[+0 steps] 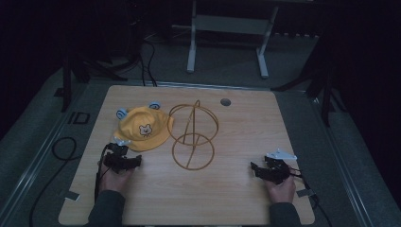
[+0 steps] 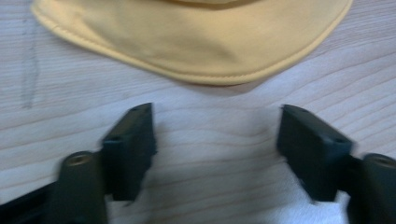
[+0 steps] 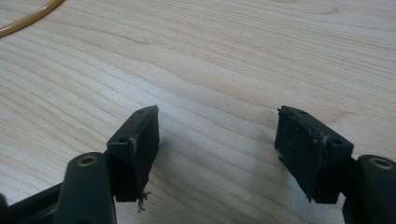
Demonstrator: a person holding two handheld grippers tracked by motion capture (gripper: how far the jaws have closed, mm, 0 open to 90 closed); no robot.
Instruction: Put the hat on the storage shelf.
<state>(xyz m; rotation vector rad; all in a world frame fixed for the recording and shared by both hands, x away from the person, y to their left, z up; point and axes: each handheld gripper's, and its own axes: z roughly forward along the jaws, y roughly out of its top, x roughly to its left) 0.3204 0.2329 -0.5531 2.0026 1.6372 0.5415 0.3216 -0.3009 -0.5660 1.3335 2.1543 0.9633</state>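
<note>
hat yellow, bear face, blue ears | brim flat on table

A dim lab: wooden table; trailing floor cables; metal stand.

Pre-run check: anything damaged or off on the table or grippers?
The right gripper has worn pads: chipped edges, and a frayed thread hangs off the left one. The yellow hat lies flat by the wire stand, which stands upright. Nothing spilled.
</note>
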